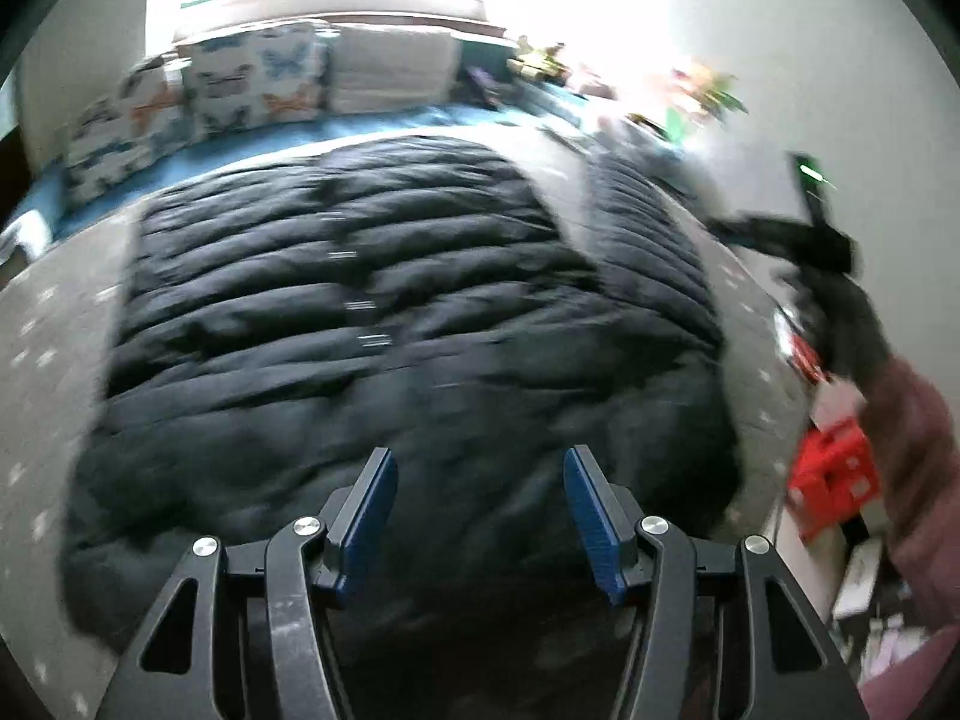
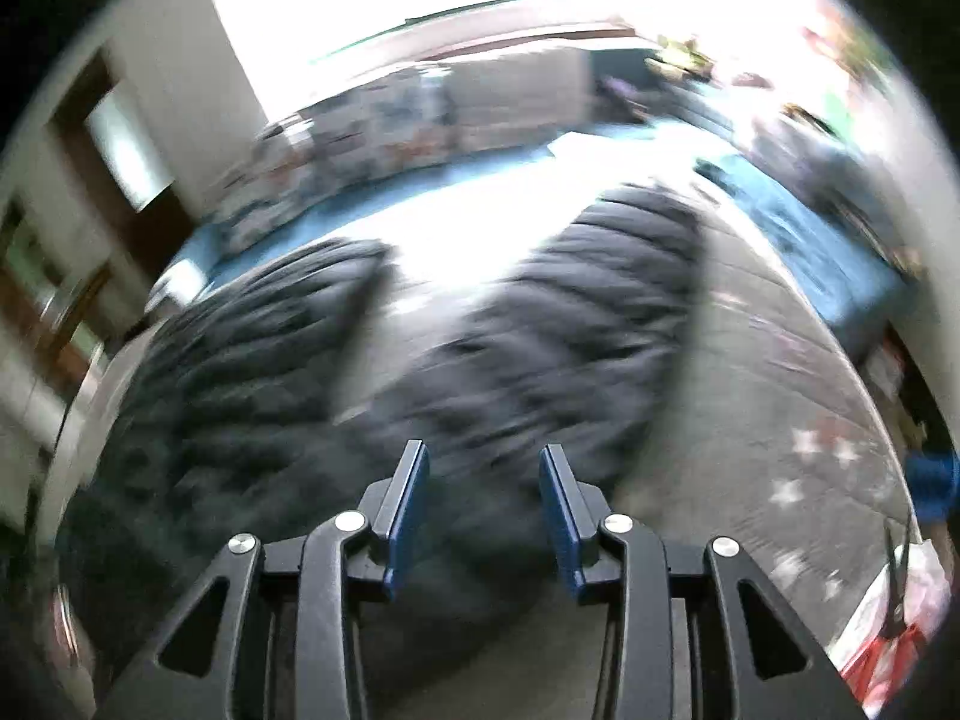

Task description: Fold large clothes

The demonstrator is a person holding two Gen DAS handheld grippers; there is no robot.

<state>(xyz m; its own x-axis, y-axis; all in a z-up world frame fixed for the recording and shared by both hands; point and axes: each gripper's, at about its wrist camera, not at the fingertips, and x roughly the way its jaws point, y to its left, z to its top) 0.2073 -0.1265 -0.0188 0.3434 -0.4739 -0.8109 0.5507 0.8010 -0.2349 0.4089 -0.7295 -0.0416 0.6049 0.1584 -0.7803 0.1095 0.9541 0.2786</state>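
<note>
A large black quilted jacket (image 1: 384,312) lies spread on a grey patterned bed cover (image 1: 48,324). Its sleeve (image 1: 654,240) stretches out to the right of the body. My left gripper (image 1: 480,462) hovers over the jacket's near hem, jaws open, nothing between the blue pads. In the blurred right wrist view the jacket's body (image 2: 240,372) lies at left and the sleeve (image 2: 588,300) runs up the middle. My right gripper (image 2: 485,459) stands open above the dark fabric, with nothing pinched between its pads. At the right edge of the left wrist view, a pink-sleeved arm holds the other gripper's black body (image 1: 804,234).
Butterfly-print pillows (image 1: 228,90) and a white pillow (image 1: 396,66) line the head of the bed on a blue sheet (image 1: 372,126). A red crate (image 1: 834,474) and clutter sit beside the bed at right. A bright window glares behind. A door (image 2: 114,138) shows at left.
</note>
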